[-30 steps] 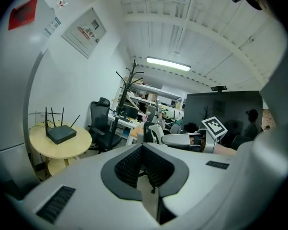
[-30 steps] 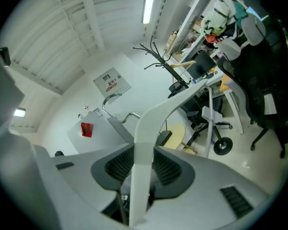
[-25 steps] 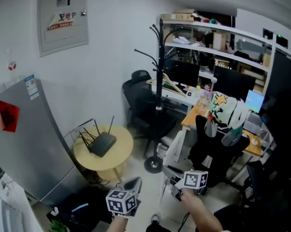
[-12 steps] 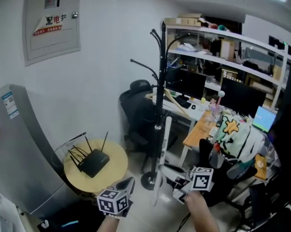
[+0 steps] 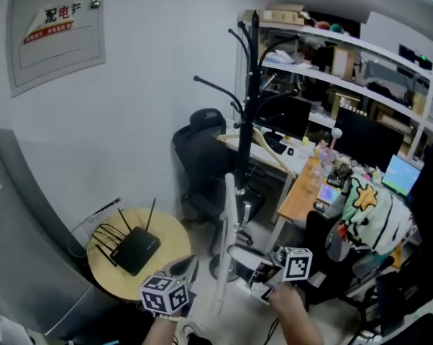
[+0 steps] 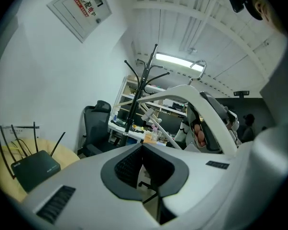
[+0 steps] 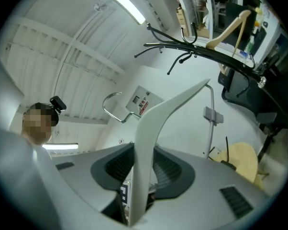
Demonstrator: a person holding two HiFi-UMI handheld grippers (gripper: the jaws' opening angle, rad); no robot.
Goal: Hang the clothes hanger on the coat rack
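The coat rack (image 5: pixel 254 121) stands beyond and above your clothes hanger (image 5: pixel 226 236).
Your right gripper (image 7: pixel 144 152) clamps one hanger arm, near upright before the rack; left gripper (image 6: pixel 142 147) jaws are together, empty.

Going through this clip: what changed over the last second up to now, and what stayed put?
The person has closed in on the coat rack, which now looks larger in the head view. The right gripper, shut on the white hanger, has raised it more upright. Nothing was grabbed or released. The left gripper stays shut and empty; the wooden hanger still hangs on the rack.
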